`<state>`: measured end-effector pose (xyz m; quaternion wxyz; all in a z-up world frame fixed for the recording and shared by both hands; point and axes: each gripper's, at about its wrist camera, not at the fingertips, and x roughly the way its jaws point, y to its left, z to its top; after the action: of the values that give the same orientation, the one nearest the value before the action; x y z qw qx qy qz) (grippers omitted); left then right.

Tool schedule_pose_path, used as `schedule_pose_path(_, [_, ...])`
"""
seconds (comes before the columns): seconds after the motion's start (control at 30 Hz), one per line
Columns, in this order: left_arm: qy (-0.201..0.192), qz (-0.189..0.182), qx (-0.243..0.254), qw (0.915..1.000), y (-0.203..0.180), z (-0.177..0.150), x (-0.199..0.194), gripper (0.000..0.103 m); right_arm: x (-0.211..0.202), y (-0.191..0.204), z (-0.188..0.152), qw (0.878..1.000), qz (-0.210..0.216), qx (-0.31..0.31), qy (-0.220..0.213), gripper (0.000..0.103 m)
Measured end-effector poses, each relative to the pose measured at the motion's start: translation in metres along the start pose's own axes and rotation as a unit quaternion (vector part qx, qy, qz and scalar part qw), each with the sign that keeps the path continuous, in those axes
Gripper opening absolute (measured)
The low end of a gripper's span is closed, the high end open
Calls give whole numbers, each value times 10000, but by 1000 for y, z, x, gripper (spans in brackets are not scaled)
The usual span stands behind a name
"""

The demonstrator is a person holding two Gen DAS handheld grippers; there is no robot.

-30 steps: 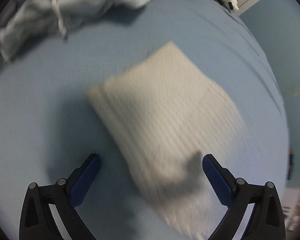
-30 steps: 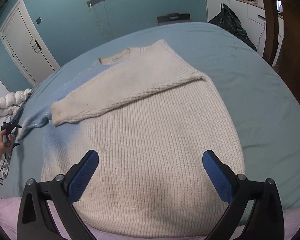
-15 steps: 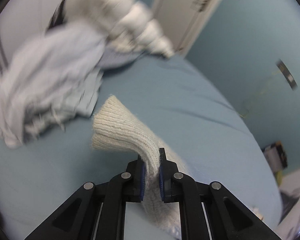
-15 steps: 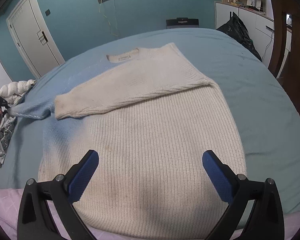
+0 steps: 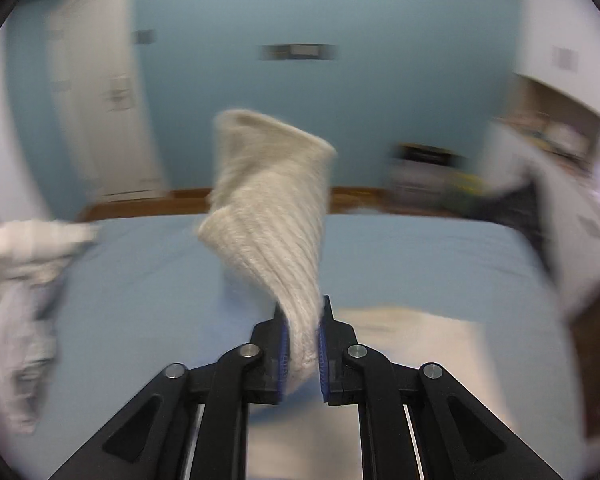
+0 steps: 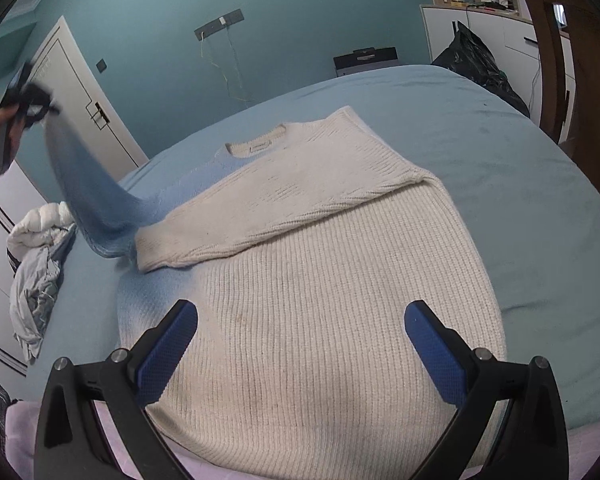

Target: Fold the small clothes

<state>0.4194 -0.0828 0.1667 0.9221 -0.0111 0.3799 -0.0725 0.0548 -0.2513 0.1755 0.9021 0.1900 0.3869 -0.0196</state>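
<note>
Left gripper (image 5: 302, 346) is clamped on the sweater's (image 6: 320, 280) left sleeve (image 5: 272, 216), lifted off the bed (image 6: 520, 184); right gripper (image 6: 300, 354) hangs released over the hem. Yank too hard and the laid-out body drags crooked.

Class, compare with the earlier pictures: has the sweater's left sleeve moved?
Yes. The left sleeve, flat on the bed earlier, now rises toward the door, held by the left gripper.
</note>
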Motion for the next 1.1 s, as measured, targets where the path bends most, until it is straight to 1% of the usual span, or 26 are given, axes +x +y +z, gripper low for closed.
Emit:
schedule_pose_path(0.03, [122, -698, 51, 9975, -45, -11, 2, 15, 1, -4, 1, 10000, 34, 53, 4, 101])
schedule_pose_path(0.07, [252, -1182, 38, 9927, -70, -20, 5, 19, 1, -7, 1, 9999, 73, 106, 6, 101])
schedule_pose_path(0.1, [581, -1950, -25, 9791, -107, -36, 10, 39, 1, -13, 1, 9997, 136, 209, 11, 101])
schedule_pose_path(0.13, [798, -2297, -48, 9700, -127, -45, 13, 80, 1, -18, 2, 9994, 182, 299, 20, 102])
schedule_pose_path(0.17, [1026, -2575, -33, 9608, -147, -59, 15, 97, 1, -26, 2, 9986, 232, 478, 32, 102])
schedule_pose_path(0.2, [1071, -2693, 29, 9571, -164, -73, 14, 103, 0, -32, 2, 9978, 266, 604, 47, 102])
schedule_pose_path(0.23, [995, -2693, 127, 9578, -171, -84, 11, 103, 0, -40, 2, 9961, 316, 823, 89, 102])
schedule_pose_path(0.3, [1004, -2465, 526, 9625, -179, -103, 7, 103, 5, -56, 4, 9911, 416, 1244, 208, 102])
schedule_pose_path(0.33, [960, -2246, 652, 9675, -177, -110, 1, 103, 6, -64, 4, 9884, 456, 1430, 244, 102])
schedule_pose_path(0.37, [875, -1907, 797, 9745, -169, -120, -4, 103, 7, -71, 4, 9853, 459, 1621, 282, 102])
schedule_pose_path(0.4, [791, -1486, 996, 9807, -154, -134, -6, 103, 8, -75, 4, 9836, 459, 1718, 308, 102])
schedule_pose_path(0.43, [726, -1097, 1162, 9845, -135, -150, -9, 103, 8, -79, 4, 9817, 490, 1816, 314, 102])
schedule_pose_path(0.47, [684, -821, 1255, 9863, -124, -161, -12, 103, 7, -81, 4, 9802, 519, 1886, 309, 102])
schedule_pose_path(0.5, [627, -394, 1377, 9877, -101, -179, -12, 103, 6, -82, 5, 9797, 546, 1907, 302, 102])
schedule_pose_path(0.6, [668, 489, 1650, 9828, -46, -230, -10, 103, 6, -80, 6, 9797, 625, 1879, 314, 102])
schedule_pose_path(0.63, [710, 619, 1664, 9815, -30, -245, -9, 103, 5, -77, 6, 9804, 635, 1834, 328, 102])
schedule_pose_path(0.7, [829, 740, 1529, 9820, -4, -276, -11, 103, 4, -69, 8, 9820, 658, 1740, 330, 102])
schedule_pose_path(0.77, [975, 698, 1323, 9839, 17, -295, -7, 103, 5, -68, 7, 9832, 654, 1674, 311, 102])
schedule_pose_path(0.8, [984, 655, 1158, 9862, 31, -306, -8, 103, 5, -72, 4, 9839, 633, 1644, 295, 102])
schedule_pose_path(0.83, [964, 646, 1082, 9873, 25, -311, -7, 103, 5, -70, 3, 9846, 605, 1617, 290, 102])
schedule_pose_path(0.9, [929, 564, 930, 9897, 31, -317, -5, 103, 7, -66, 2, 9854, 543, 1574, 345, 102])
schedule_pose_path(1.03, [972, 266, 847, 9913, 43, -316, -2, 103, 15, -66, -1, 9849, 468, 1585, 506, 102])
schedule_pose_path(1.1, [961, 241, 713, 9925, 52, -316, -2, 103, 17, -67, -1, 9843, 387, 1622, 580, 102])
